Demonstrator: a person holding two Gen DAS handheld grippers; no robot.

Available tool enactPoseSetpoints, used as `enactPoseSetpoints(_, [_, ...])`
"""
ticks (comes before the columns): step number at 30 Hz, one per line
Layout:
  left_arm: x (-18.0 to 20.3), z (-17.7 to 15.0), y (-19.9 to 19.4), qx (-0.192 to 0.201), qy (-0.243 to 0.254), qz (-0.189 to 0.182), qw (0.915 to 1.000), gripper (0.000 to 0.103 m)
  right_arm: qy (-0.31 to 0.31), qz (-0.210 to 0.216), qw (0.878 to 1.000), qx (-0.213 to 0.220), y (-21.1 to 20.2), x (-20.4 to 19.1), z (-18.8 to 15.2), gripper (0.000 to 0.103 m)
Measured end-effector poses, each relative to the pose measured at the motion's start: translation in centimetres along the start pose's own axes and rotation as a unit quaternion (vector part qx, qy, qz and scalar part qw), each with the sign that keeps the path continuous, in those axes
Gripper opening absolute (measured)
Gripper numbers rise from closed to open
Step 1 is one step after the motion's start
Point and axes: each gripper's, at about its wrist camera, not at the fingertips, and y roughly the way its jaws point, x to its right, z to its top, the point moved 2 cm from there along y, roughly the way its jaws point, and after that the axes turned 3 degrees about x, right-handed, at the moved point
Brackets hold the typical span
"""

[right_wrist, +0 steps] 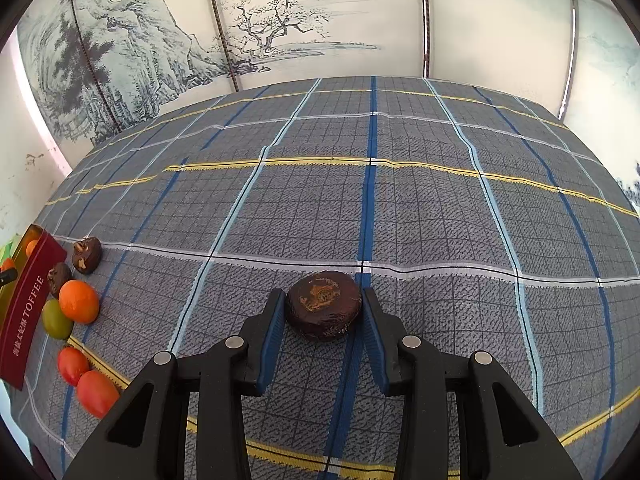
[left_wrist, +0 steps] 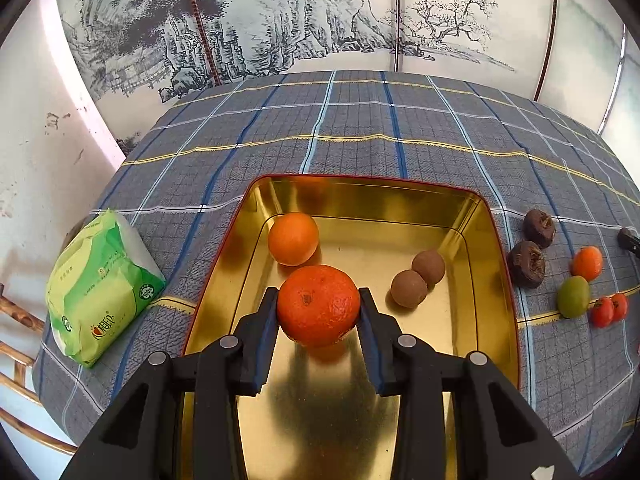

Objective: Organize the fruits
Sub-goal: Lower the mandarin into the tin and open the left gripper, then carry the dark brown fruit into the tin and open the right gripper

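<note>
The left gripper [left_wrist: 319,300] is closed on a deep orange mandarin [left_wrist: 318,305]; both blue pads press on its sides, and it hangs over the golden tin [left_wrist: 496,264]. The tin is a wide metal box with a red rim, and it stands on a table under a grey checked tablecloth [left_wrist: 360,128]. Inside the tin, near the far left corner, lies a lighter orange [left_wrist: 293,239], just behind the held mandarin. To the right of it, two round brown fruits [left_wrist: 418,278] lie in the tin, touching each other.

Outside the tin, just beside its right wall, two dark wrinkled fruits [left_wrist: 532,250] lie on the cloth. A little more to the right there is a small orange fruit [left_wrist: 587,263], a green fruit [left_wrist: 573,296] just in front of it, and two small red tomatoes [left_wrist: 610,309] side by side. On the left of the tin a green pack of tissues [left_wrist: 100,288] lies near the table edge.

The right gripper [right_wrist: 323,304] is well apart from the tin, over the open cloth. It is clamped on another dark wrinkled fruit [right_wrist: 323,305], flat and round with a rusty patch on top. I cannot tell if this fruit rests on the cloth or is lifted a little. Behind the table stands a screen with an ink landscape [right_wrist: 160,52].
</note>
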Motion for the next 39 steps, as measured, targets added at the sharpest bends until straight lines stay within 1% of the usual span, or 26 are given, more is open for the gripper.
enactPoseSetpoints(20, [-0.4, 0.0, 1.0, -0.009, -0.001, 0.011, 0.9999, 0.035, 0.000, 0.000, 1.000, -0.001, 0.0, 0.0, 0.1, 0.039])
enactPoseSetpoints(34, [0.2, 0.0, 0.1, 0.013, 0.011, 0.029, 0.9994, 0.036, -0.001, -0.001, 1.000, -0.001, 0.0, -0.1, 0.1, 0.039])
enactPoseSetpoints(35, [0.3, 0.0, 0.0, 0.015, 0.012, 0.032, 0.9993, 0.037, -0.001, -0.001, 1.000, -0.001, 0.0, -0.1, 0.1, 0.039])
enactPoseSetpoints(39, [0.4, -0.4, -0.7, 0.025, 0.008, 0.040, 0.9988, 0.046, -0.003, -0.004, 1.000, -0.002, 0.0, -0.1, 0.1, 0.039])
